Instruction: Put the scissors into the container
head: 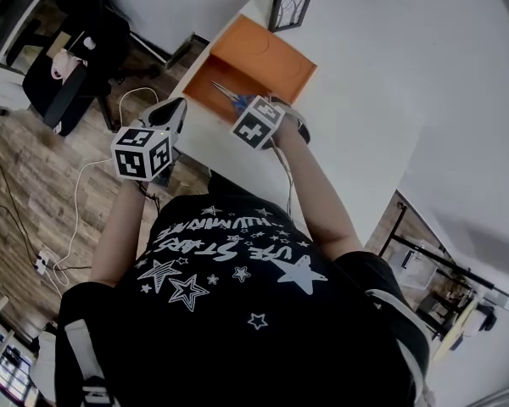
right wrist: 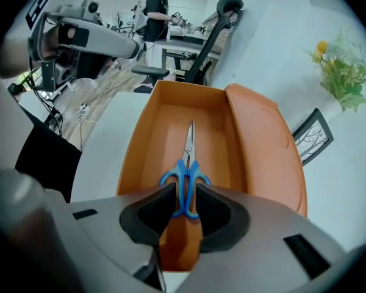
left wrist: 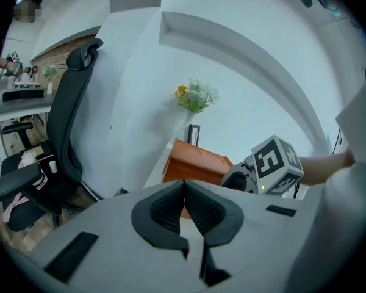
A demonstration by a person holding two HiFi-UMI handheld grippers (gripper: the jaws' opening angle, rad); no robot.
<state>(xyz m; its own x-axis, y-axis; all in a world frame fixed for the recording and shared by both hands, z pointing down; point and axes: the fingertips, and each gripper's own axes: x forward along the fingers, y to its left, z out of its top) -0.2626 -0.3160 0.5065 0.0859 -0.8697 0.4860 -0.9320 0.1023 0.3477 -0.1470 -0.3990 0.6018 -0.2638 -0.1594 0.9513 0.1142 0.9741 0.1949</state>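
1. The scissors point(right wrist: 186, 179) are clamped by their blue handles in the right gripper point(right wrist: 184, 207) — blades pointed over the orange container's point(right wrist: 140, 145) open trough, between its side walls.
2. The left gripper point(left wrist: 184, 194) is held beyond the table point(head: 365, 100) edge — jaws pressed together, nothing between.

Your right gripper point(right wrist: 185, 195) is reached out ahead on a stretched arm, jaws pinched on the blue handles of the scissors point(right wrist: 188, 157), while your left gripper point(left wrist: 184, 187) hangs closer to your body, jaws closed on nothing.
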